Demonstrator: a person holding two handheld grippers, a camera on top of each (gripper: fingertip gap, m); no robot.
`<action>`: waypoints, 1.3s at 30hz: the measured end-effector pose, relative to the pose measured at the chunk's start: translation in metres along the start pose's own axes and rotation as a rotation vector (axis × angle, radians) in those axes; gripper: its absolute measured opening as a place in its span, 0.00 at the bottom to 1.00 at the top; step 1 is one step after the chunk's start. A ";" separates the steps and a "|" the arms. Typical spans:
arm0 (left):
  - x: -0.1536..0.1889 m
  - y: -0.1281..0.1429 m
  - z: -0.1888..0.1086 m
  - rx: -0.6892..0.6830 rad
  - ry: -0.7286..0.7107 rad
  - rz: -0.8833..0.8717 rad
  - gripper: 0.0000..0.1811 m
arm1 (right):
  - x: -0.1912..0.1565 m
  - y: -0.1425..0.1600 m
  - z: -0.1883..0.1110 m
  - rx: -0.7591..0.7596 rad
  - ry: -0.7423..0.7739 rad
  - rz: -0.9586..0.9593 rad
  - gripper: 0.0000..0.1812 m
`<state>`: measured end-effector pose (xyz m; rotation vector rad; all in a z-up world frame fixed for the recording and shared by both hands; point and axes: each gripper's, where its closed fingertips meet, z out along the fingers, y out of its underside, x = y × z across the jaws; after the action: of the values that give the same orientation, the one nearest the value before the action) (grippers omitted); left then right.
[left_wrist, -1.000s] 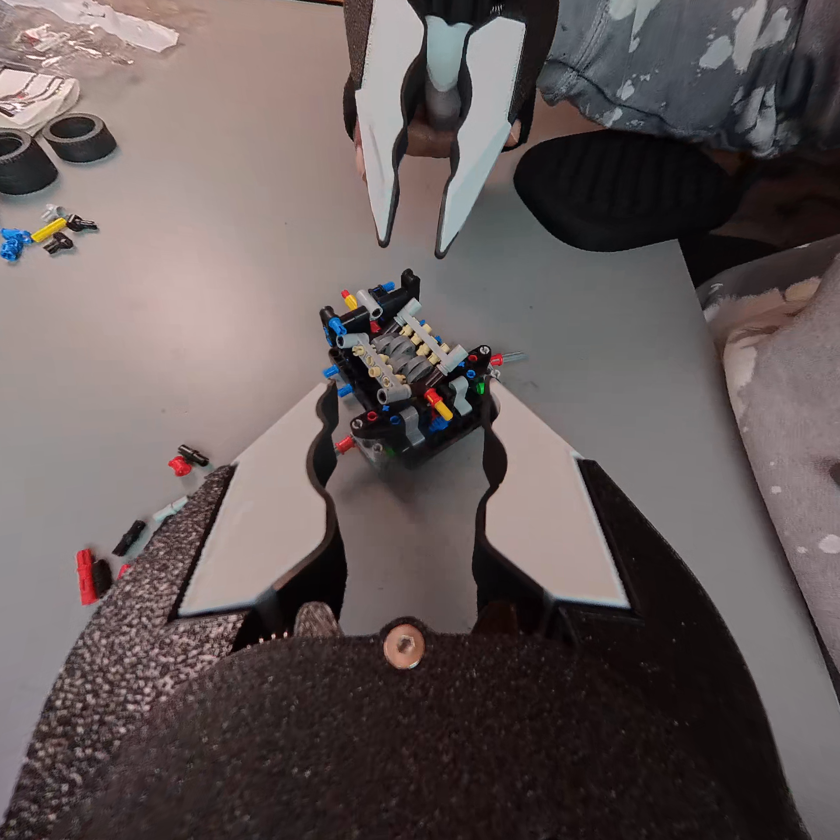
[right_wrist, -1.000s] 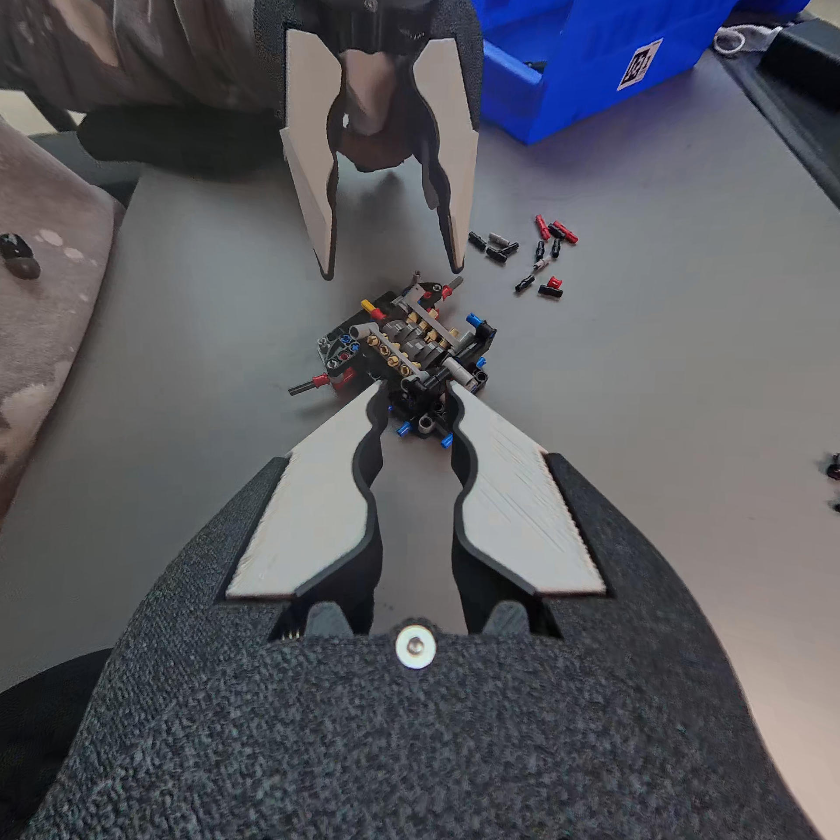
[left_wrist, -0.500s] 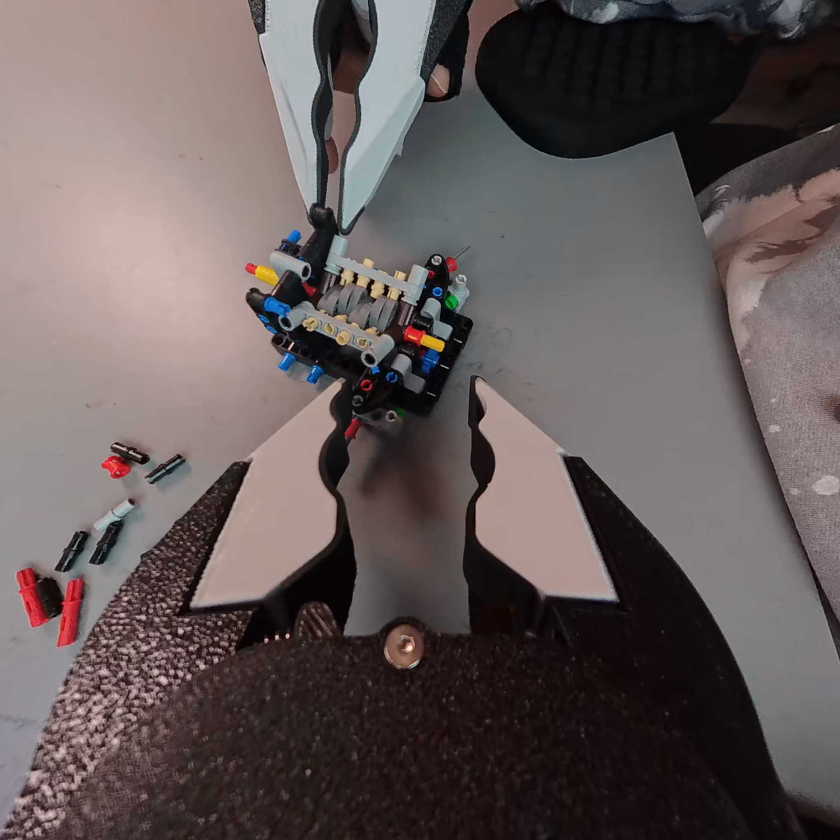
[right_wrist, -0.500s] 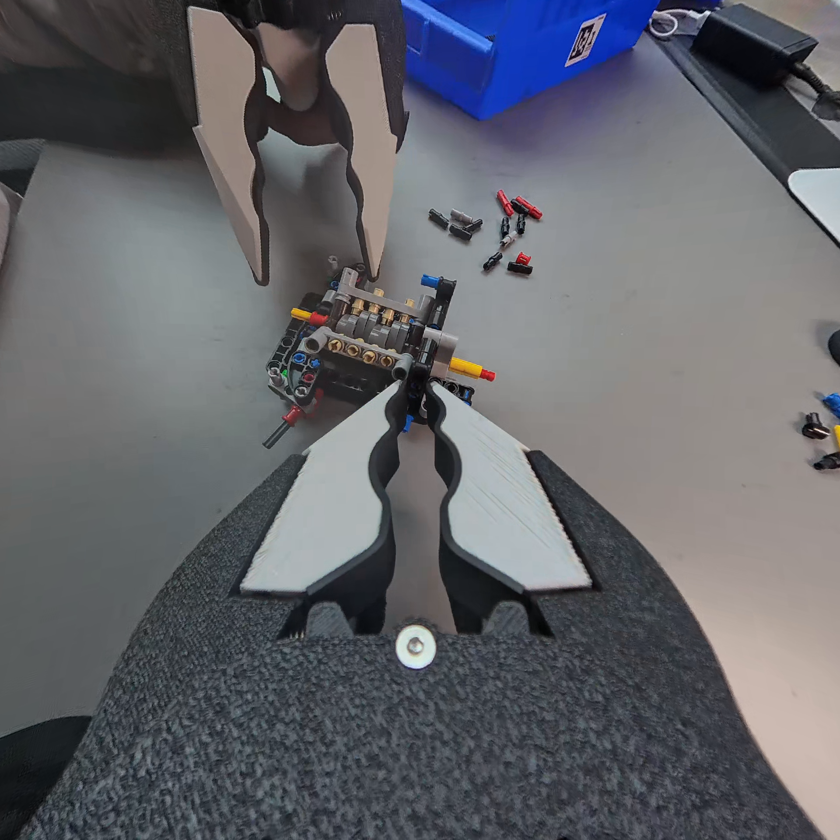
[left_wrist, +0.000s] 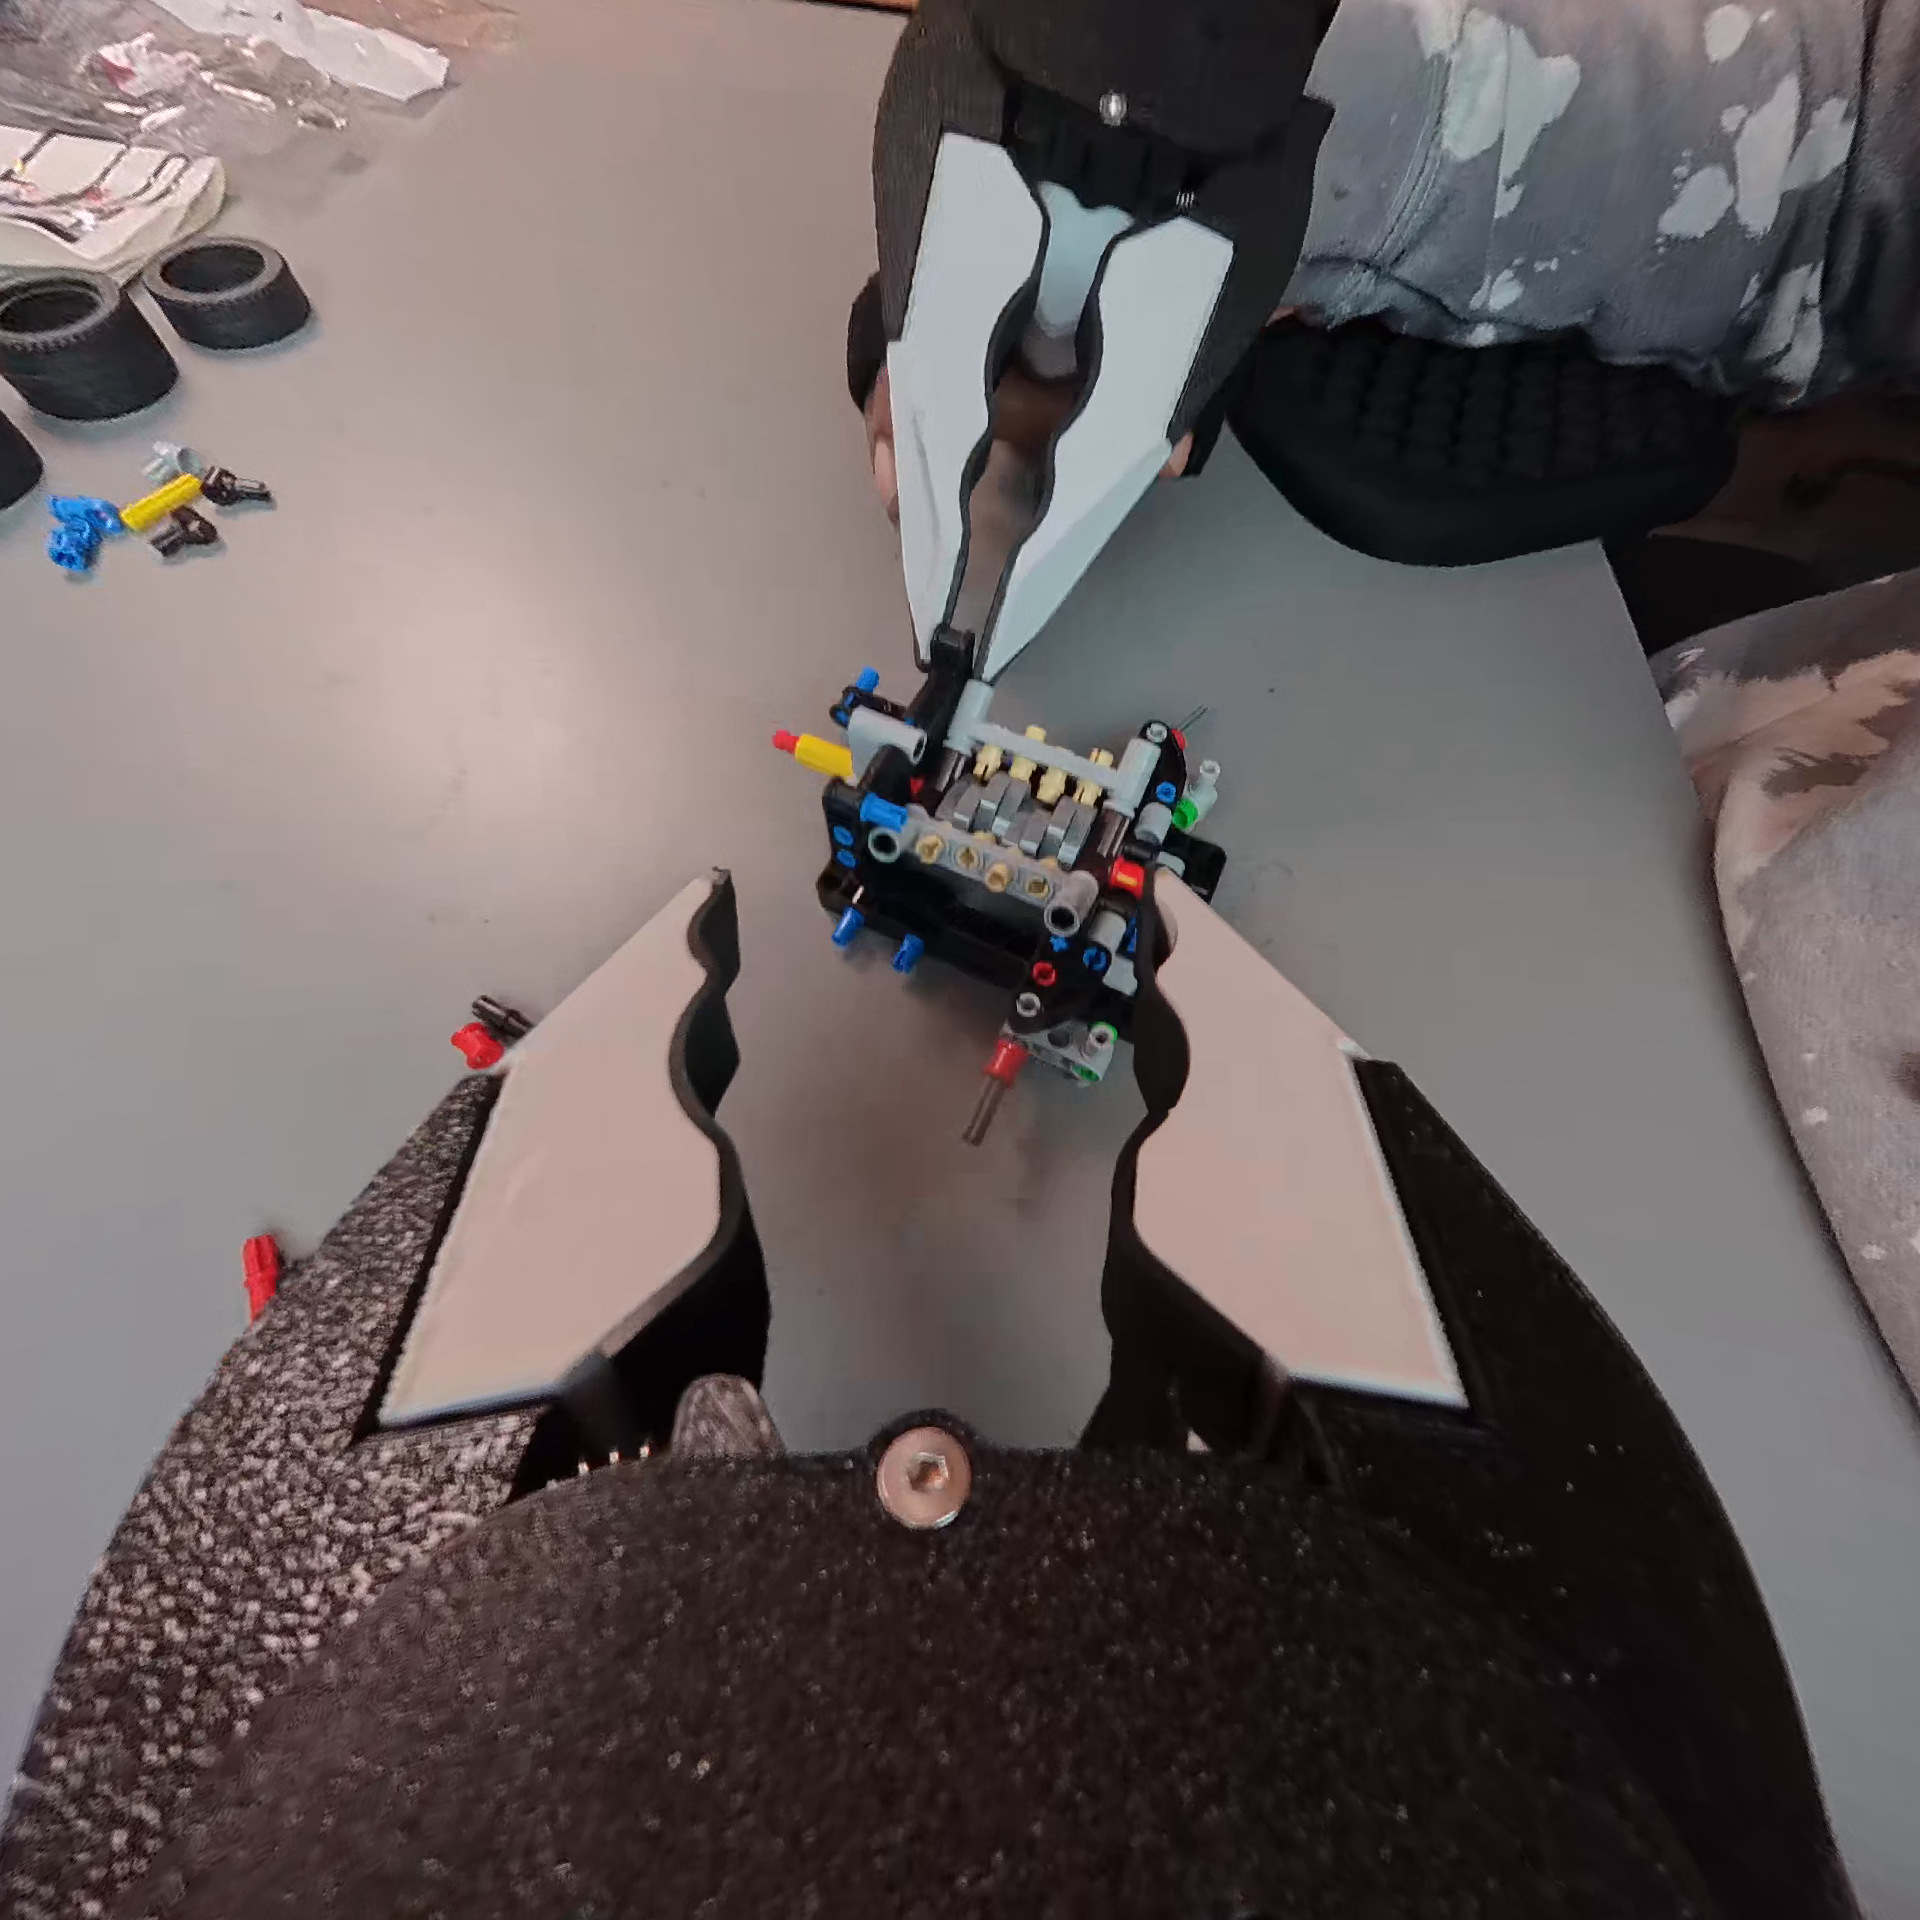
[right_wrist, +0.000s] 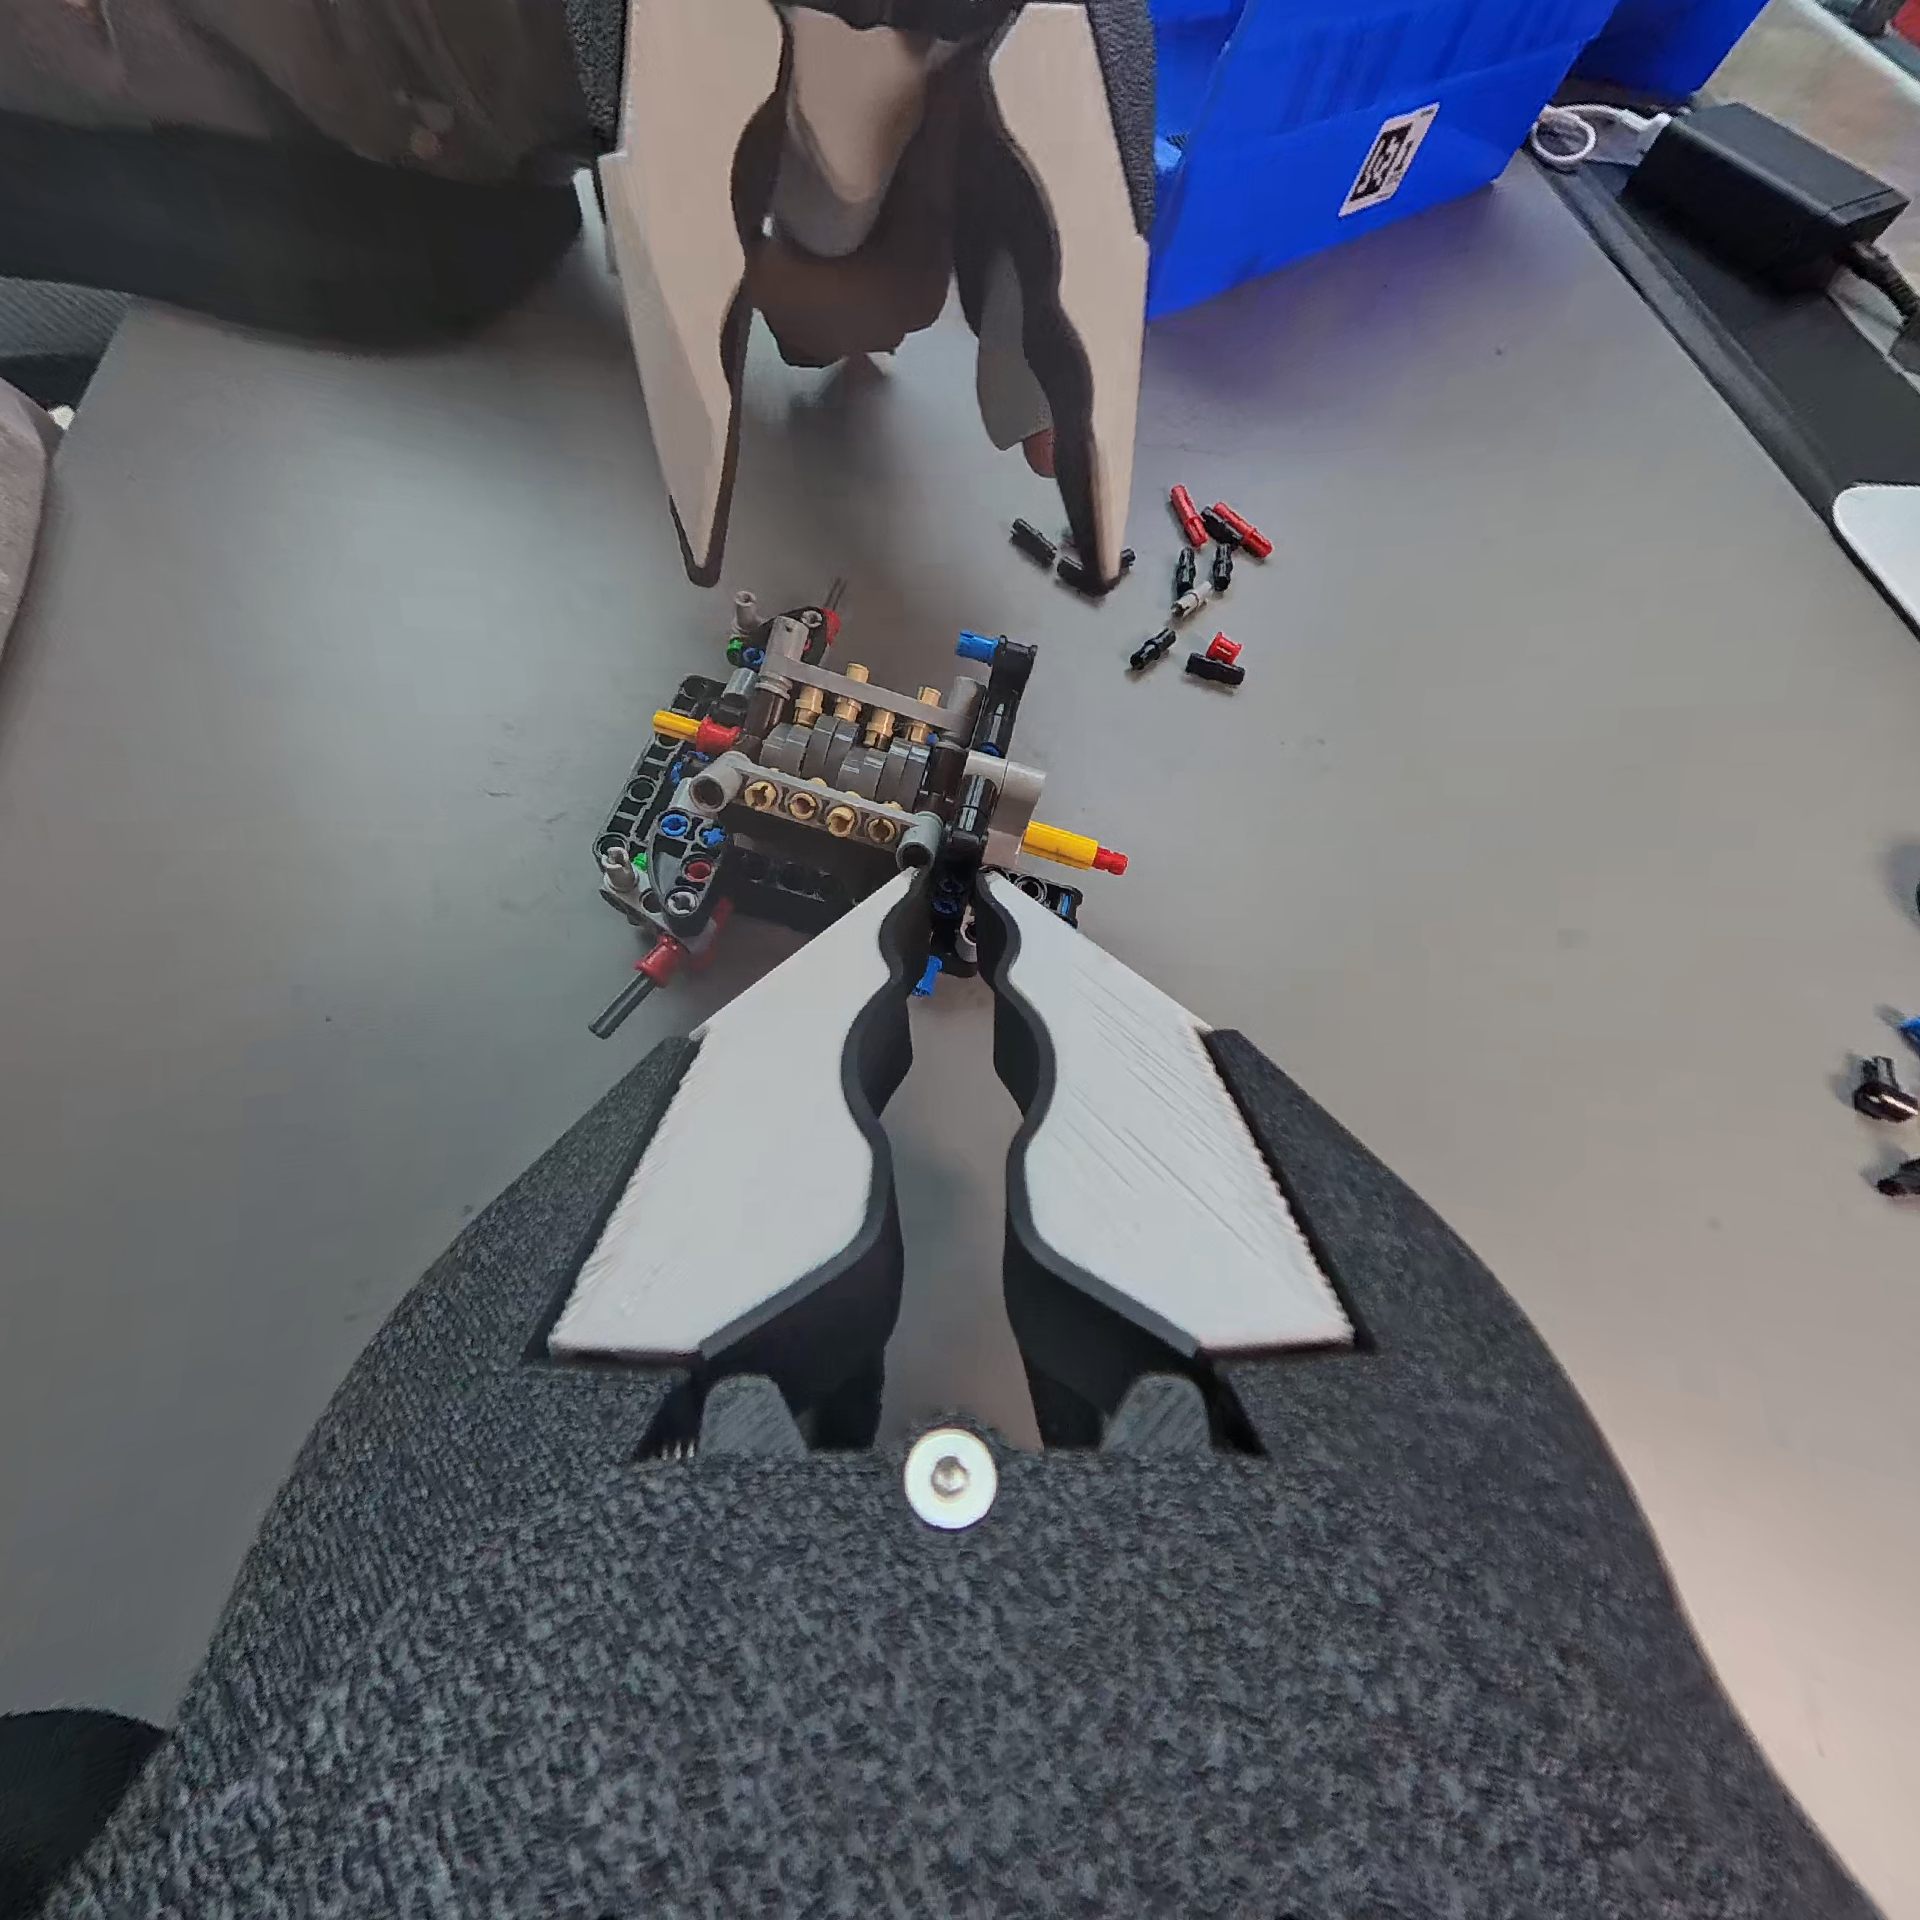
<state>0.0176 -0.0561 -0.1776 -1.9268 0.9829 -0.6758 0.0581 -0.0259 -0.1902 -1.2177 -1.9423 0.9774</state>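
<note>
A small toy brick model (left_wrist: 1013, 852) sits on the grey table (left_wrist: 520, 675), about in the middle, between the two hand-held grippers. It is made of black frame parts with a grey row of pieces on top and little blue, red and yellow pins sticking out.

The right hand-held gripper (right_wrist: 945, 883) has its two fingers pressed close together on a black upright piece at one end of the model, near the yellow pin (right_wrist: 1060, 844). In the left wrist view it shows at the far side, pinching that same black piece. This grip seems to keep that end of the model steady.

The left hand-held gripper (left_wrist: 935, 894) is spread wide. One of its fingers (left_wrist: 1236, 1049) touches the other end of the model, or is just beside it; the other finger is well apart from it, over bare table. It holds nothing.

The model lies flat on its base. Its long way runs along the grey row, from the end with the yellow pin to the end with the green bits. In the left wrist view the yellow end points left and a bit far. A thin dark rod with a red collar (left_wrist: 992, 1086) sticks out toward the left hand-held gripper.

Loose small pins (right_wrist: 1205, 582) lie near the model. Black toy tyres (left_wrist: 223, 291) and a few more tiny parts (left_wrist: 145, 509) lie farther off. A blue bin (right_wrist: 1351, 135) stands at the far edge in the right wrist view.
</note>
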 end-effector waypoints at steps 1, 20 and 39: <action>0.002 -0.006 0.001 0.015 0.030 -0.011 0.43 | -0.002 -0.003 0.001 0.014 -0.015 -0.011 0.04; 0.014 0.010 0.026 -0.134 0.179 -0.012 0.20 | -0.015 -0.011 0.015 0.013 -0.132 -0.060 0.05; 0.021 0.010 0.020 -0.133 0.201 -0.024 0.20 | -0.021 -0.010 0.015 0.002 -0.248 -0.035 0.04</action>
<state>0.0403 -0.0677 -0.1949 -2.0179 1.1549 -0.8493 0.0494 -0.0521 -0.1919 -1.1006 -2.1432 1.1572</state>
